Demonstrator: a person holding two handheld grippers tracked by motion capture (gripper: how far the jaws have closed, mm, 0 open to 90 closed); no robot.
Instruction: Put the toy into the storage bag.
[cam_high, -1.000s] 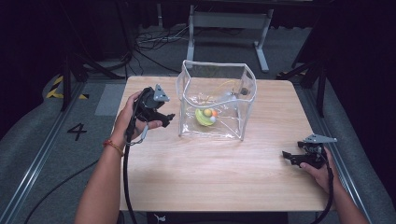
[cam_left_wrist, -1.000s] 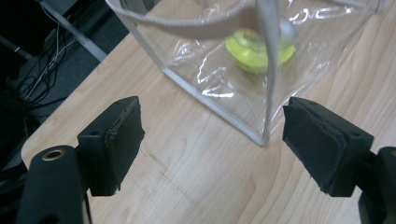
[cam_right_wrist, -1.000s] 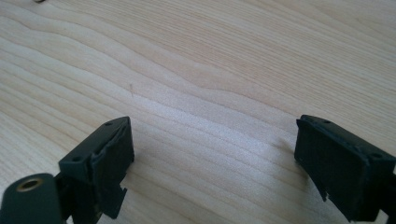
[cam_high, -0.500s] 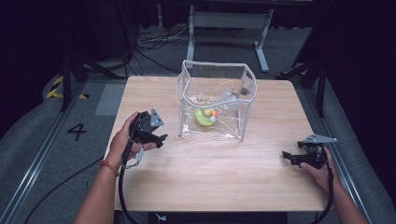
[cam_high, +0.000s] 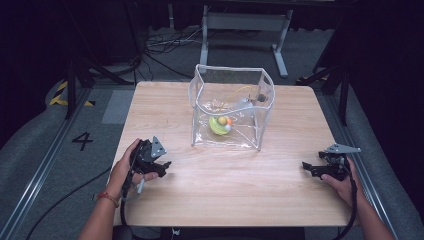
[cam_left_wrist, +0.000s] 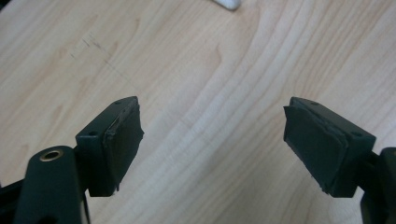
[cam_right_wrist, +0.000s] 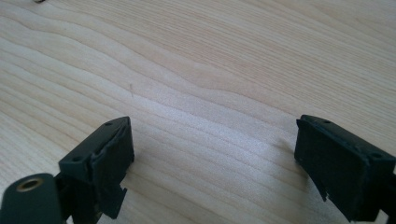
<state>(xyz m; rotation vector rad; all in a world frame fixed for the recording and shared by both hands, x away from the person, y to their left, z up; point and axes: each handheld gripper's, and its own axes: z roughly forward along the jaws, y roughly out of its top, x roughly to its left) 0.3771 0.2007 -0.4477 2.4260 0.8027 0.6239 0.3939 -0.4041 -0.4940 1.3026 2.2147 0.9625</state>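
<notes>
A clear plastic box-shaped bag (cam_high: 231, 107) stands upright at the middle back of the wooden table (cam_high: 225, 190). Inside it lie a yellow-green toy with small orange and white balls (cam_high: 220, 125) and a small dark piece (cam_high: 260, 98) near the far right wall. My left gripper (cam_high: 162, 168) sits low over the table's front left, well short of the bag, its jaws wide apart with bare wood between them (cam_left_wrist: 212, 140). My right gripper (cam_high: 309, 168) rests at the front right edge, open too, with nothing but wood grain between its jaws (cam_right_wrist: 212, 154).
Dark floor, cables (cam_high: 165, 47) and a metal stand (cam_high: 240, 25) lie beyond the table's far edge. A floor mark "4" (cam_high: 82, 141) and a yellow-black strip (cam_high: 62, 95) show at the left. A white object's edge (cam_left_wrist: 228, 3) peeks in at the top of the left gripper view.
My left hand has come down and toward the front left of the table, away from the bag. Its jaws stay as wide. The right hand has not moved.
</notes>
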